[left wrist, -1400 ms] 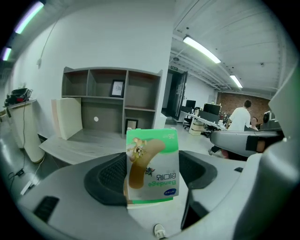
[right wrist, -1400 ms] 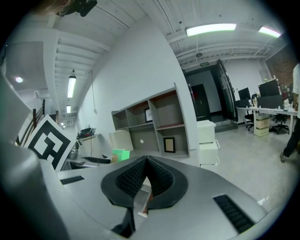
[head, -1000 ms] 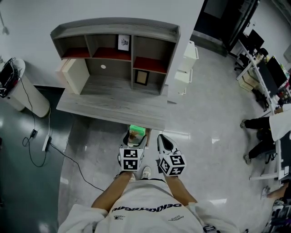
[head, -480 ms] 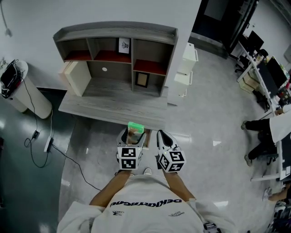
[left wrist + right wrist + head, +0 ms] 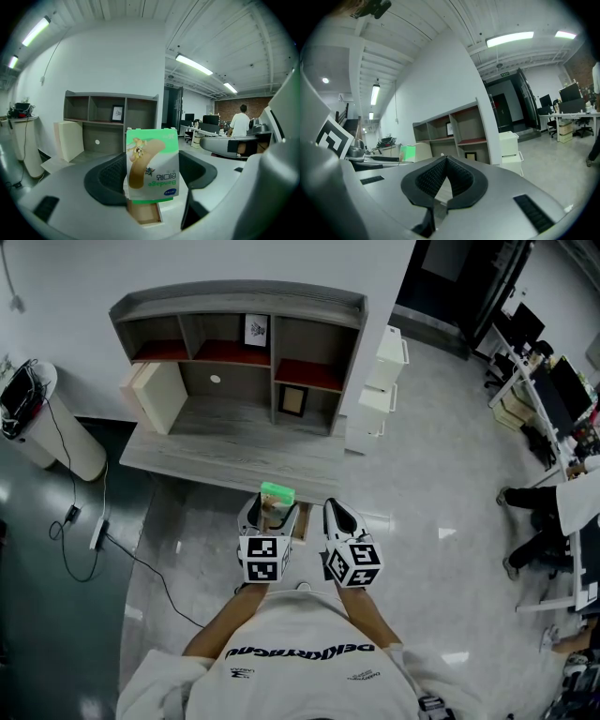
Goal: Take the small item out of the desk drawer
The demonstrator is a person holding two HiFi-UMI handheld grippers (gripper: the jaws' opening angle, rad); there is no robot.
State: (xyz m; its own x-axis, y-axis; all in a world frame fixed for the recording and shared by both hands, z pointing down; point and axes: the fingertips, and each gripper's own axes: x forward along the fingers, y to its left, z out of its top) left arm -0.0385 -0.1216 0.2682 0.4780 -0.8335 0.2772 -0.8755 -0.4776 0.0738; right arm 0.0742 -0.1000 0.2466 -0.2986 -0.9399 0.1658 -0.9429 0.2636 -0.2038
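Observation:
My left gripper is shut on a small green and white bandage packet, held upright just in front of the grey desk's front edge. Below the packet a small open wooden drawer shows under the desk edge. My right gripper hangs beside the left one; its jaws meet at the tips with nothing between them. The desk carries a grey shelf unit with a small framed picture.
A white drawer cabinet stands right of the desk. A white cylinder with cables stands at the left. A beige box leans on the desk top. Seated people and office desks fill the right side.
Both grippers have moved slightly up toward the desk edge, with the packet still in the left one. The right gripper kept alongside.

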